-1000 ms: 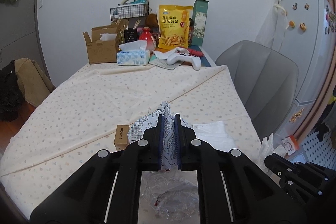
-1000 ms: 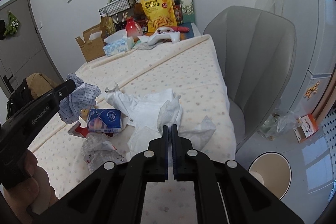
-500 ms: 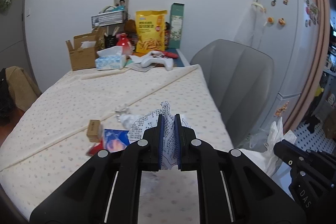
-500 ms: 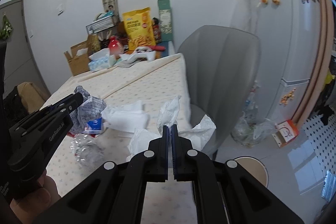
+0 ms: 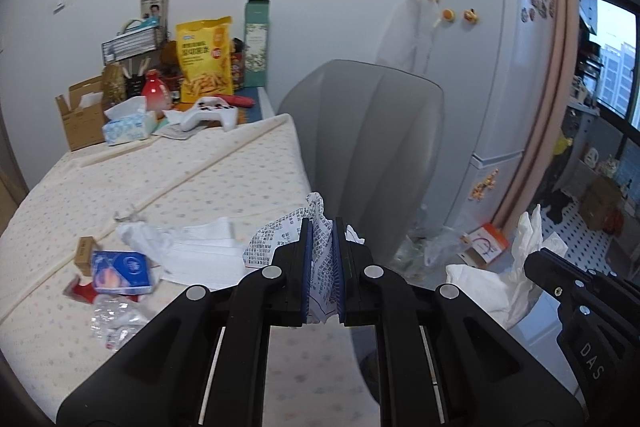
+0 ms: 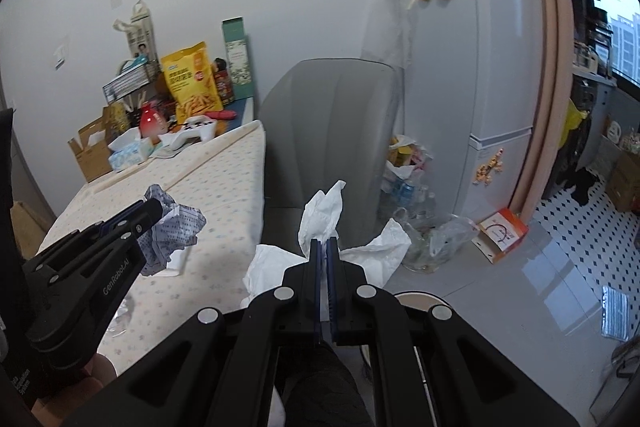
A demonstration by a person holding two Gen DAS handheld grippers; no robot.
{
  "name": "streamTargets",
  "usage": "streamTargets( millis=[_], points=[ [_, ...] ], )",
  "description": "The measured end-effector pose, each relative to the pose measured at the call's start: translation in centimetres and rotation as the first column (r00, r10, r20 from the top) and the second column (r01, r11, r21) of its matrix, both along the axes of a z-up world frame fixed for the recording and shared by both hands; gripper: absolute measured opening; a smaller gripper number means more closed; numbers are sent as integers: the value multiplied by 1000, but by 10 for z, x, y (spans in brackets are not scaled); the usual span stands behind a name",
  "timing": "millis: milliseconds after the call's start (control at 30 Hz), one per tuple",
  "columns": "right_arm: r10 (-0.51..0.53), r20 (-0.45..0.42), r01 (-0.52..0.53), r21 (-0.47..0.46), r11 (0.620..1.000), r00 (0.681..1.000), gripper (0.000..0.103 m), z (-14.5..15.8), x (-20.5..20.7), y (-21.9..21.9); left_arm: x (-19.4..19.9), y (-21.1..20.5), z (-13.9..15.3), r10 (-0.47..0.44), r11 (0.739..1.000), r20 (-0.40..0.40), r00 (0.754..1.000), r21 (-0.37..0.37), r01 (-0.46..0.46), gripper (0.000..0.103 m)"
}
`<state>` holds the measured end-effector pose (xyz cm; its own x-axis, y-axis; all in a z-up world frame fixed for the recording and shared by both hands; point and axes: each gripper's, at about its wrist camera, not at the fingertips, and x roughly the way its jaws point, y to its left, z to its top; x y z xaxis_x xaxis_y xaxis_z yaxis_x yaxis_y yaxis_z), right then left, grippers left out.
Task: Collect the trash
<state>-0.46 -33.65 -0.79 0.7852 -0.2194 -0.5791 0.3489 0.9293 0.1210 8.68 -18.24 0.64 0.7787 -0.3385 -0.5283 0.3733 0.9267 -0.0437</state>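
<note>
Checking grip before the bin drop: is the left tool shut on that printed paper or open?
Shut. The left tool pinches the crumpled printed paper between its pads, lifted off the table; the right wrist view shows the same.

Ahead of your right gripper [image 6: 324,247] the grey chair [image 6: 332,131] back is blocking the straight path; to its right, tiled floor [image 6: 552,267] is lying open as far as the plastic bags [image 6: 436,239] and orange box [image 6: 502,233] by the fridge [image 6: 472,67]. Left of your left gripper [image 5: 321,227], tissues [image 5: 200,251], a blue packet [image 5: 122,273] and crumpled plastic [image 5: 114,319] are crowding the table [image 5: 180,179]; farther ahead its cloth is lying bare.
</note>
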Motion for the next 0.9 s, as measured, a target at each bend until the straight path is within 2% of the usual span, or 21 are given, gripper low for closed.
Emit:
streamTargets(
  millis=[400, 900],
  points=[
    [-94, -16, 94, 42, 995, 995, 4, -20, -8, -63, 7, -83, -22, -96, 994, -45, 994, 41, 98, 10],
    [-159, -129, 172, 98, 980, 979, 4, -87, 12, -134, 33, -145, -74, -133, 983, -141, 981, 112, 149, 10]
  ],
)
